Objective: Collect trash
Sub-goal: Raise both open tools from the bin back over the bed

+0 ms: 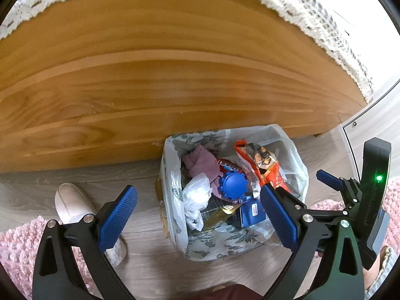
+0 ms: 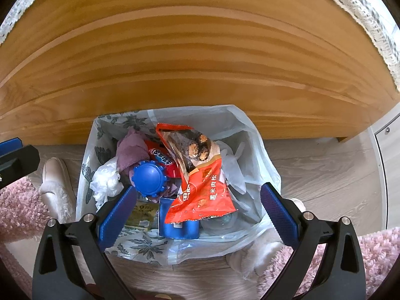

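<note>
The trash bin [image 2: 160, 247], lined with a plastic bag and full of wrappers, sits on the floor against the wooden bed frame [image 2: 175, 62]. The right gripper [image 2: 197, 212] hangs directly above it, jaws wide and empty, nearer than the left gripper [image 1: 197, 212], equally wide and empty; the orange snack wrapper [image 2: 200, 190] runs near to far

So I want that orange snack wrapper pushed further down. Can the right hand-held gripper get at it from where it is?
Probably yes. The right hand-held gripper hangs open right above the bin, and the orange snack wrapper lies on top of the pile between its fingers, with nothing over it.
</note>
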`<state>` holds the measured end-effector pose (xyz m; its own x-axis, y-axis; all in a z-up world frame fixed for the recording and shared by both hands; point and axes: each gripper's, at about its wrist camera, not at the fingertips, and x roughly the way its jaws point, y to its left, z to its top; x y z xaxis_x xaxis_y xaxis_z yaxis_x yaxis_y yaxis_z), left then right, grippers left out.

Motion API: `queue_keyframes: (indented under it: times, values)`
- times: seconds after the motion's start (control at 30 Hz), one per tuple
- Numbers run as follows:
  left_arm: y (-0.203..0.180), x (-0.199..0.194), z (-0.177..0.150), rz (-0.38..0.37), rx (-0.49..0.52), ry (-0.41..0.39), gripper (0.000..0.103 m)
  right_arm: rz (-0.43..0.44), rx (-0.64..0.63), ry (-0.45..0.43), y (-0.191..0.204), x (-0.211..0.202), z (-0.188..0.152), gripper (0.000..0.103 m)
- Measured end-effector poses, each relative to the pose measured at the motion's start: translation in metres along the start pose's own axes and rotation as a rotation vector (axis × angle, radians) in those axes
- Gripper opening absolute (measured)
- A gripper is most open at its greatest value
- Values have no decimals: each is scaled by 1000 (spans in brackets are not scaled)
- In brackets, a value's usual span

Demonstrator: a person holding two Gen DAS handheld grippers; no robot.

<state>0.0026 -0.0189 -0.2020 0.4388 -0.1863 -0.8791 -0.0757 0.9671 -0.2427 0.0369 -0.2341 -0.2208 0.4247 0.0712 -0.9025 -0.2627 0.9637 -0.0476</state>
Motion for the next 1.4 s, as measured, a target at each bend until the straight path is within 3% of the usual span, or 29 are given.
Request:
queue_keyframes:
  times: [0.53,0.77,1.4]
  values:
    - [-14,-35,0,-19,65,-107,95,14,16,-75,-7,-34,2,95]
    - [-18,-60,-1,-9,80,-197,95,23,29,-117,-9,-49,2,95]
    - [-39,-104,-1,-58,183,-365,95,11,42,-298,-21,-99,10,95]
